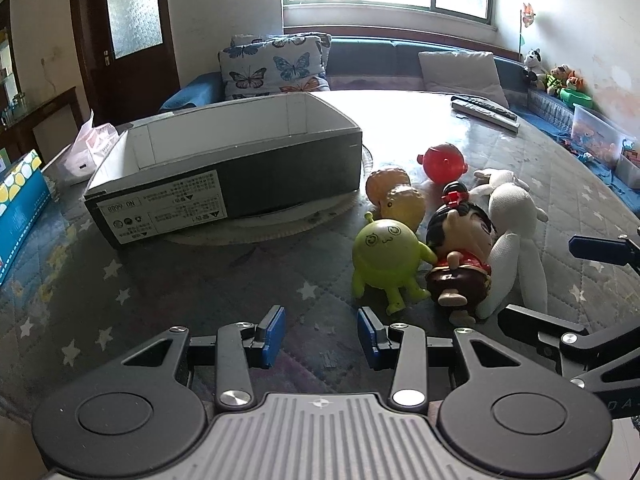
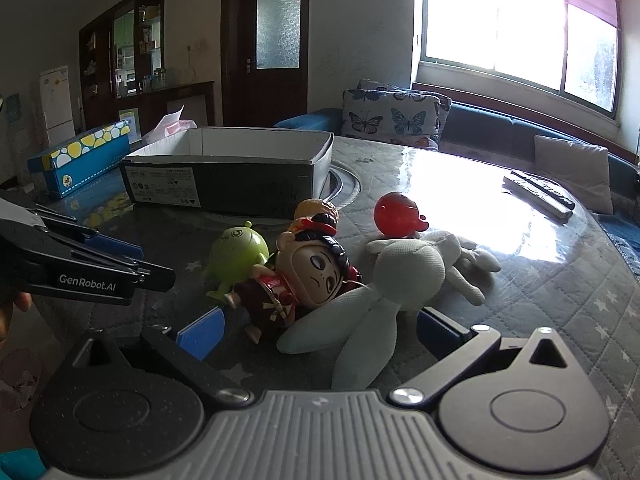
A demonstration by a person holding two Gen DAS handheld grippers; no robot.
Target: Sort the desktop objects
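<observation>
our left tongs (image 1: 321,334) hover released, empty; our right tongs (image 2: 318,330) gape around the white plush rabbit (image 2: 404,276) on the desk (image 2: 540,300).

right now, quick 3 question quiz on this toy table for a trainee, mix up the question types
1. True or false: the black box already holds a toy.
2. Which toy lies between the open fingers of the right gripper? A) red ball toy B) white plush rabbit C) green alien figure
3. Fill in: the left gripper is open and holds ____.

Key
1. False: the part of its inside that shows is bare, and the toys lie on the table.
2. B: its long limbs reach between the blue pads.
3. Nothing: only the tablecloth shows between its fingers.
</observation>
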